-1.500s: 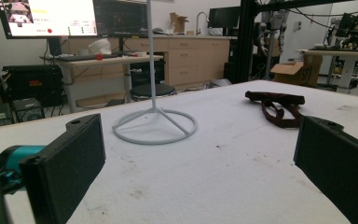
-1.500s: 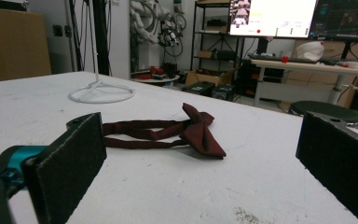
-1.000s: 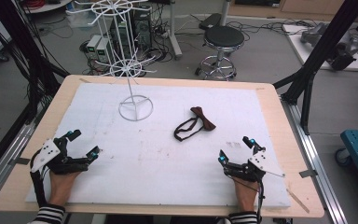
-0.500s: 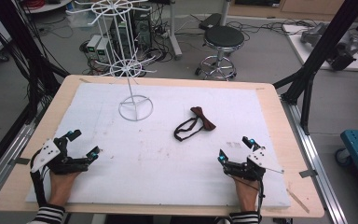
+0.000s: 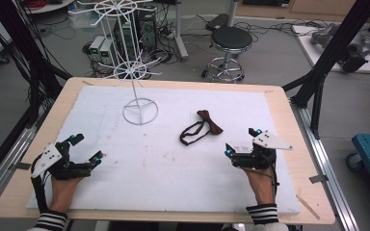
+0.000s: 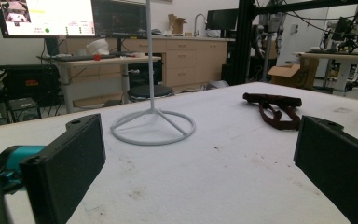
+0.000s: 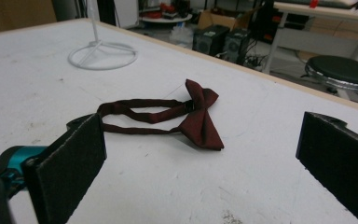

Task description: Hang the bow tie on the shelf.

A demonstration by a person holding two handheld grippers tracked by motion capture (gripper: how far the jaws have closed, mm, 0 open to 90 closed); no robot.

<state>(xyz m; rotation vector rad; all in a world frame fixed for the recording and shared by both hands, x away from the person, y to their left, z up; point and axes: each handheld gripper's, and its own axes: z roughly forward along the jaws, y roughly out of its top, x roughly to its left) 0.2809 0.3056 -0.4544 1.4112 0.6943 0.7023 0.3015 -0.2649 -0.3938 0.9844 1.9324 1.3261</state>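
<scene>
Bow tie (image 5: 204, 127) lay flat on white table (image 5: 173, 163), right of wire stand (image 5: 139, 103). Left gripper (image 5: 86, 150) rested near left, jaws released and empty. Right gripper (image 5: 243, 143) rested just near of tie, likewise released.

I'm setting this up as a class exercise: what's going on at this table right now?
A person holds two grippers low over a white table, both open and holding nothing. The right gripper faces a dark red bow tie lying flat just ahead of it. The left gripper points toward a white wire stand farther back. Nothing is being touched.
</scene>
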